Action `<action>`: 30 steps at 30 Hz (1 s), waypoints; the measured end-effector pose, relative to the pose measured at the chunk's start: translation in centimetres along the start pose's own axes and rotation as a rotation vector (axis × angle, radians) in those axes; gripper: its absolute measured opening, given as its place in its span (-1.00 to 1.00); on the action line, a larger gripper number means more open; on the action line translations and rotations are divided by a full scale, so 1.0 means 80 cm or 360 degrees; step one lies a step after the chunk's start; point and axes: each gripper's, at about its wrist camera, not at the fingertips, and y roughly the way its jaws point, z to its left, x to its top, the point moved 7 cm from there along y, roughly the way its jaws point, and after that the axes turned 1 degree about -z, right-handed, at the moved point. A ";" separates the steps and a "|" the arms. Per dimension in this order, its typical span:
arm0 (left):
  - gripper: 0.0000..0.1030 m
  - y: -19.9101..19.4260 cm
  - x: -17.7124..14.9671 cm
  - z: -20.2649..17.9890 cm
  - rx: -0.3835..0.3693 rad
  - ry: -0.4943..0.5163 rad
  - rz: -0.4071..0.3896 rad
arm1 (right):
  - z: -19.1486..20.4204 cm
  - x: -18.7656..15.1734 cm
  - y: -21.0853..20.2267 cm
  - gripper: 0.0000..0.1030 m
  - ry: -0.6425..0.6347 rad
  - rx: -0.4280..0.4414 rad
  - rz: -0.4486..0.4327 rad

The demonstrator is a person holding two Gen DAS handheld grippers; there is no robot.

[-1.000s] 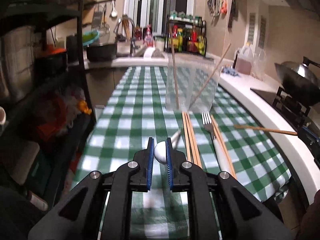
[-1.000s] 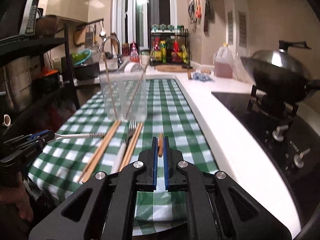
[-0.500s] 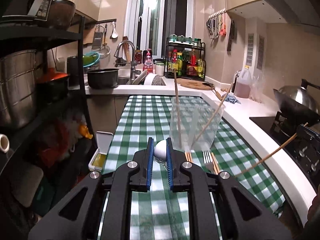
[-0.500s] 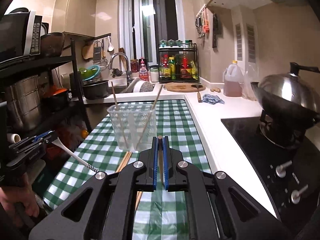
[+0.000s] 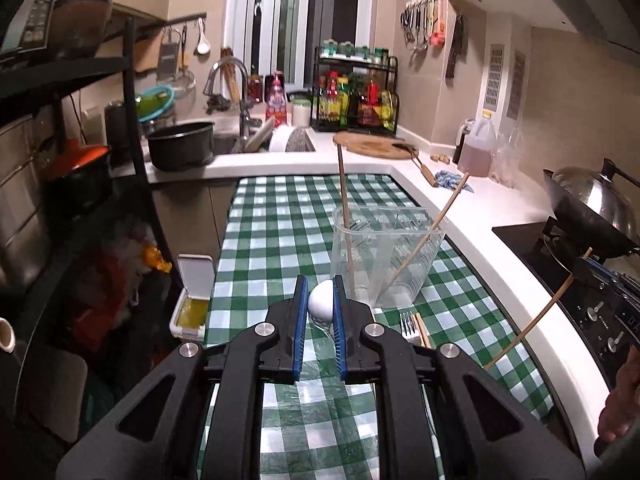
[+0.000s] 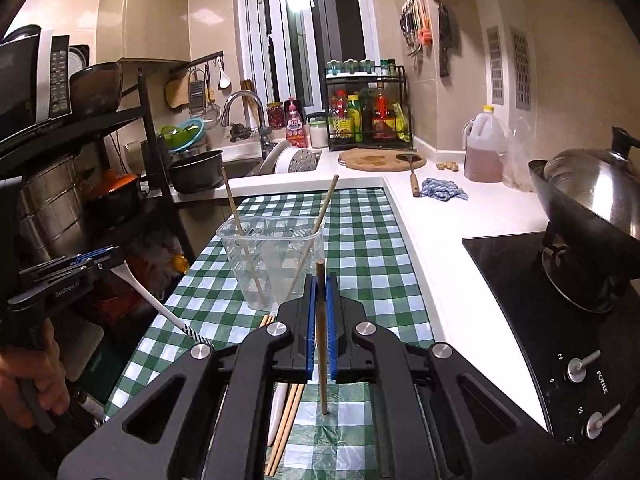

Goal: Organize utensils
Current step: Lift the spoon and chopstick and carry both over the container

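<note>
A clear plastic utensil holder (image 5: 386, 256) (image 6: 276, 260) stands on the green checked tablecloth (image 5: 280, 240) with two wooden chopsticks (image 5: 345, 208) leaning in it. My left gripper (image 5: 320, 304) is shut on a white-handled utensil (image 5: 322, 306), held above the cloth just left of the holder; its white handle (image 6: 148, 300) hangs down in the right wrist view. My right gripper (image 6: 320, 292) is shut on a wooden chopstick (image 6: 321, 340), held in the air near the holder; the same chopstick shows in the left wrist view (image 5: 536, 316). A fork (image 5: 408, 322) and more chopsticks (image 6: 286, 420) lie on the cloth.
A white counter (image 6: 432, 240) runs along the right with a stove and wok (image 6: 592, 208). A black shelf rack (image 5: 80, 160) stands left. A sink, pot (image 5: 180, 146) and bottle rack (image 6: 366, 116) are at the back. A small white bin (image 5: 192, 296) sits beside the table.
Both grippers have risen from the cloth with their utensils and moved toward the holder. The right gripper's chopstick has tipped from lying flat to nearly upright.
</note>
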 end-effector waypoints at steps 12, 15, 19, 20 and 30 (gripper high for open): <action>-0.77 0.007 0.049 0.010 -0.0058 -0.0019 0.0049 | 0.015 0.055 -0.003 -0.90 -0.0020 0.0066 -0.0057; -0.77 0.007 0.076 0.013 -0.0089 -0.0033 0.0011 | 0.021 0.083 -0.003 -0.90 -0.0018 0.0109 -0.0091; -0.77 0.006 0.114 0.011 -0.0135 -0.0046 -0.0048 | 0.029 0.123 0.001 -0.90 -0.0005 0.0172 -0.0142; -0.77 0.005 0.127 0.011 -0.0139 -0.0046 -0.0074 | 0.031 0.138 0.002 -0.90 -0.0005 0.0187 -0.0166; -0.77 0.044 0.189 -0.002 -0.0178 -0.0072 -0.0154 | 0.053 0.248 0.040 -0.90 -0.0030 0.0193 -0.0388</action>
